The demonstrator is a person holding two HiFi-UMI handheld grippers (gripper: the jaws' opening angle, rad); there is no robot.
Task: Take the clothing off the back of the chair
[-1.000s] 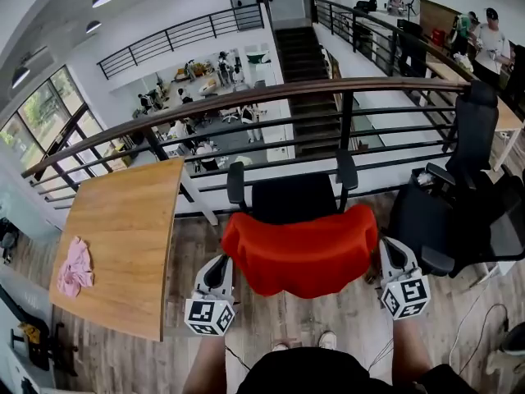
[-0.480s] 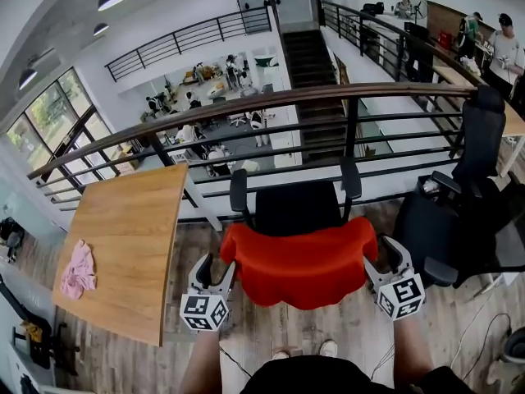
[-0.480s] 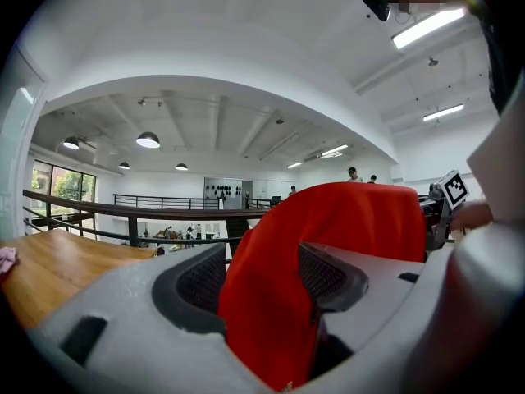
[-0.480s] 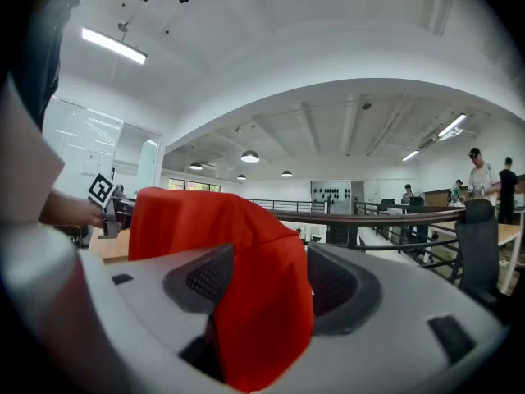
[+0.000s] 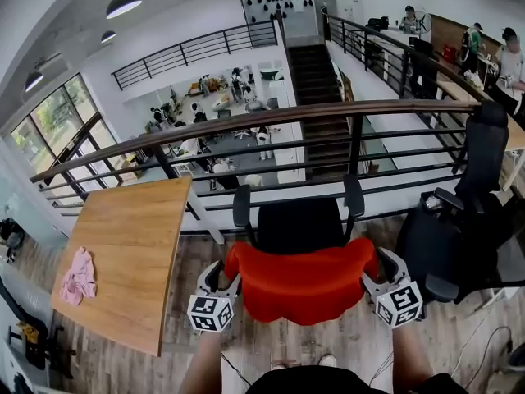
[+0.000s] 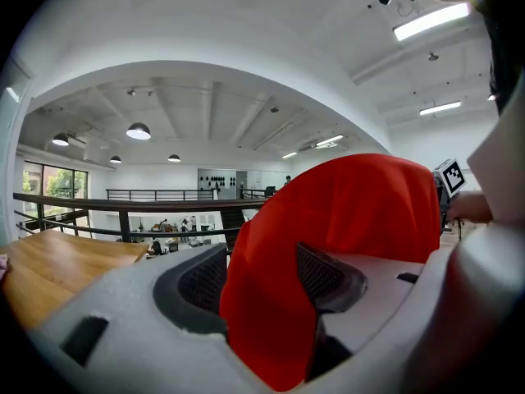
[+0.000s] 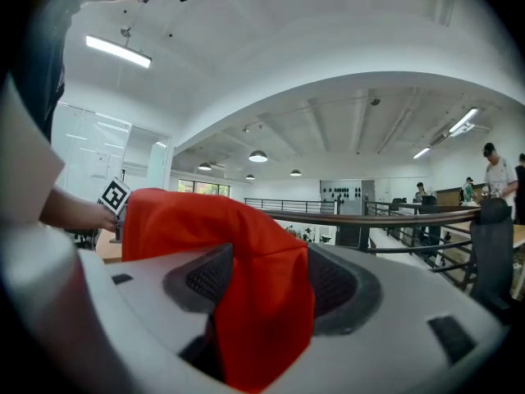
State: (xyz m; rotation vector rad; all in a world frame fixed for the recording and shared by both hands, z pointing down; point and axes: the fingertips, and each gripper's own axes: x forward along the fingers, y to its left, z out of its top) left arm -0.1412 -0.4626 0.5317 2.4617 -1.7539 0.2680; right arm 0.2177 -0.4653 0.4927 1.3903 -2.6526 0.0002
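Observation:
A red garment lies draped over the back of a black office chair that faces away from me toward the railing; the chair back is hidden under it. My left gripper is at the garment's left end. Its jaws have just been opening wide, then eased in a little, and stand open with a fold of red cloth hanging loose between the pads. My right gripper is at the right end. Its jaws have just been opening and stand open around a hanging fold.
A wooden table with a pink cloth on it stands to the left. A dark railing runs across beyond the chair. Another black office chair stands close on the right. People are at desks at the far right.
Both grippers were shut on the garment's ends a second ago; their jaws now stand wide apart. Both hands have shifted slightly and sunk a little.

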